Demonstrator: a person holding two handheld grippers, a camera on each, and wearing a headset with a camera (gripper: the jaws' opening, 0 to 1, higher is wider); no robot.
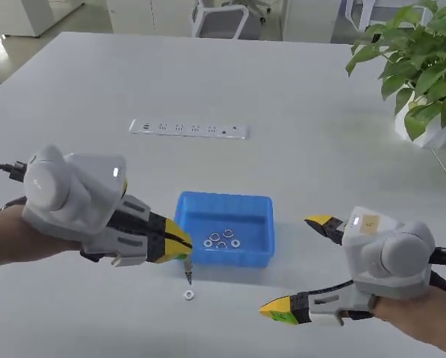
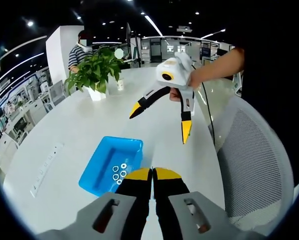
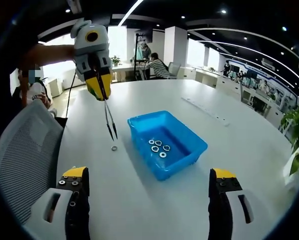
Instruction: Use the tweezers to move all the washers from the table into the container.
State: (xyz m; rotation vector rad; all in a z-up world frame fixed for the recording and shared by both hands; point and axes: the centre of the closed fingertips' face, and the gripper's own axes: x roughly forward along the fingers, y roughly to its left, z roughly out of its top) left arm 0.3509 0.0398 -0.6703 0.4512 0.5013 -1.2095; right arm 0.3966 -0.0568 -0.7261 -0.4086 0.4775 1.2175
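Your left tool [image 1: 183, 250] has its jaws together, clamped on the upper end of the tweezers [image 3: 109, 120]. The tweezers therefore stick out past the jaws and point down at the tabletop [image 1: 297, 104]. I think the firm grip is needed so that the thin legs cannot turn when they pinch. In the right gripper view the two tips look a little apart and carry nothing. They hang just above the one washer [image 1: 189, 295] on the tabletop, which lies just in front of the blue container [image 1: 223, 259], near its front left corner as you look at it. I cannot tell whether the tips touch the washer. Inside the container, a small group of washers [image 1: 221, 239] lies flat on the bottom, close to the front wall. From this I judge that the task is almost done and only this one washer is left. Your right tool [image 1: 294, 265] is wide open and holds nothing. It hangs to the right of the container's front right corner, well apart from the tweezers, probably so that it neither hides the washer nor pushes the container. Because the washer is so near the container's front wall, the way to carry it is short. The difficult part will be to catch the flat ring by its edge without making it slide away.
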